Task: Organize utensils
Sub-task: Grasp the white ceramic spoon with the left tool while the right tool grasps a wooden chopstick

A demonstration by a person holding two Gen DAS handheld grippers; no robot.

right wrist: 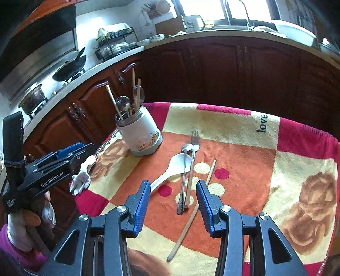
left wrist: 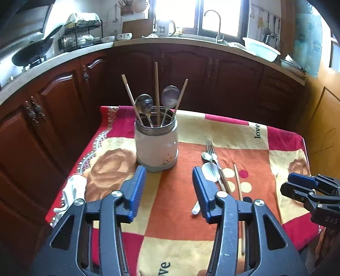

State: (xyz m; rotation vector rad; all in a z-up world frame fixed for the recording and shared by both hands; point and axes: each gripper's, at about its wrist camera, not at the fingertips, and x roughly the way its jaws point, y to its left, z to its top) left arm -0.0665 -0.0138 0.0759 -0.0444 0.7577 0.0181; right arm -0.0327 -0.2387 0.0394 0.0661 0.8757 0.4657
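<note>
Dark wood cabinets (left wrist: 191,70) ran under pale countertop (left wrist: 63,56); bright window (left wrist: 197,14) behind faucet (left wrist: 212,21), wok (right wrist: 70,68) on stove.

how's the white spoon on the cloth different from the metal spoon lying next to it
The white spoon is opaque white with a broad, deep bowl; the metal spoon is shiny, slim, with a small bowl. The white spoon's handle angles away leftward; the metal spoon lies alongside the fork. Both lie flat on the cloth.
</note>
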